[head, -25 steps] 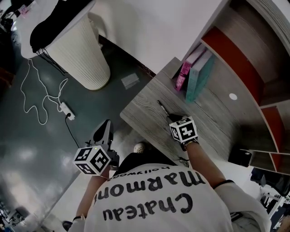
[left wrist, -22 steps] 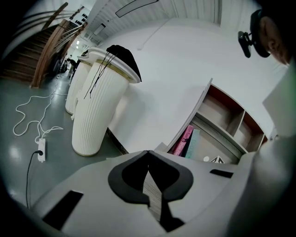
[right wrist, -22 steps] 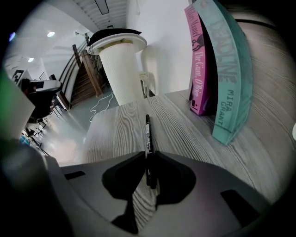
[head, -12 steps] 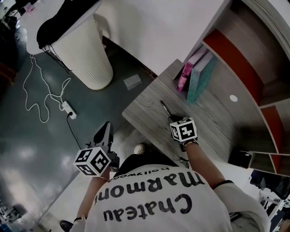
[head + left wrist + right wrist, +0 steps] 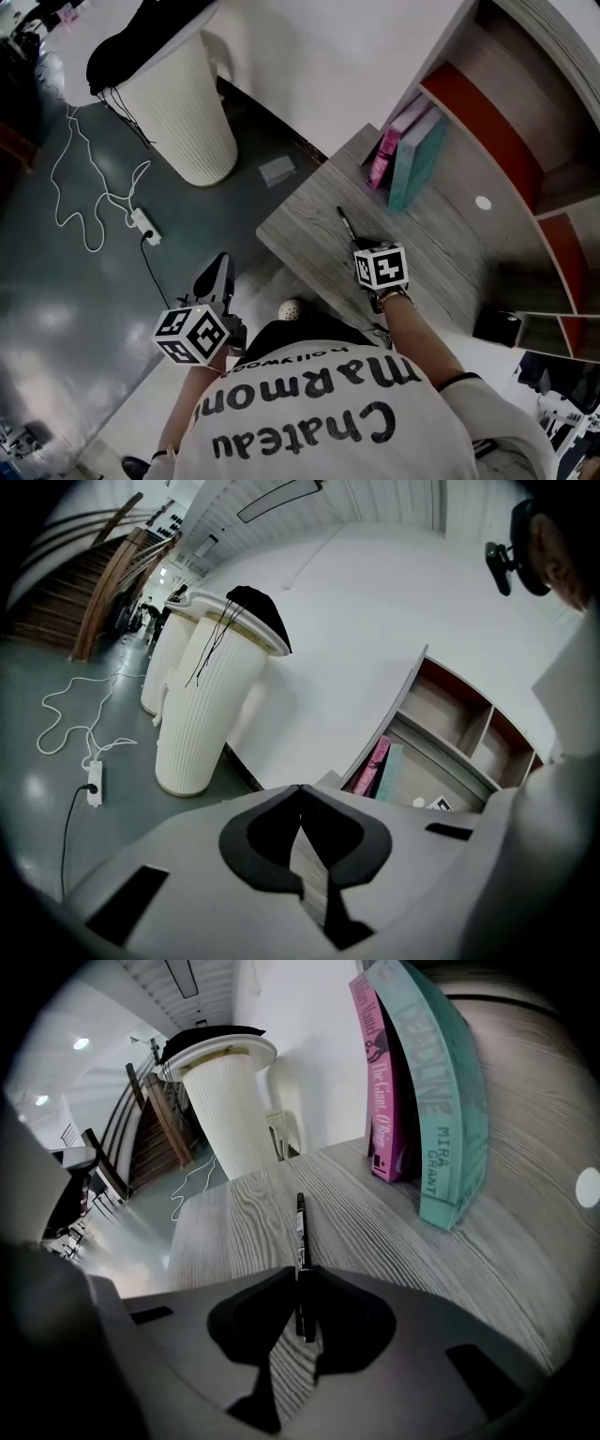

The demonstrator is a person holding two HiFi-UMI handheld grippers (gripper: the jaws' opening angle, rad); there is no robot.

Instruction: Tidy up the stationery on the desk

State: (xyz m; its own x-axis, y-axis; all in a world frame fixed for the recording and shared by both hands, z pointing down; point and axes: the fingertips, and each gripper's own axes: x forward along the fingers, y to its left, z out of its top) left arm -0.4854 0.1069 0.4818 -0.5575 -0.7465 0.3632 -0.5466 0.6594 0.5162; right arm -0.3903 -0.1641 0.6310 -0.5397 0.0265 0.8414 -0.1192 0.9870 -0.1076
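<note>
Our right gripper is clamped on the pen. The barrel runs straight out along the jaws, with its free end pointing away from us over the desk. The coming move turns on one relation: the books stand ahead of that free end and off to its right, near but not touching it. The pen's long axis therefore passes to the left of the books and does not aim at them. We judge that bringing it beside the books would need a swing to the right. The right gripper is much the nearer tool. In the head view our left gripper hangs beyond the desk edge on the side away from the books, well apart from them. Its jaws are pressed together with nothing between them.

We cannot tell whether the pen's free end rests on the desk or rides just above it. Its rear end is buried between the jaws. We see no holder or tray near the books. A dark object far to their right is too hard to make out.
</note>
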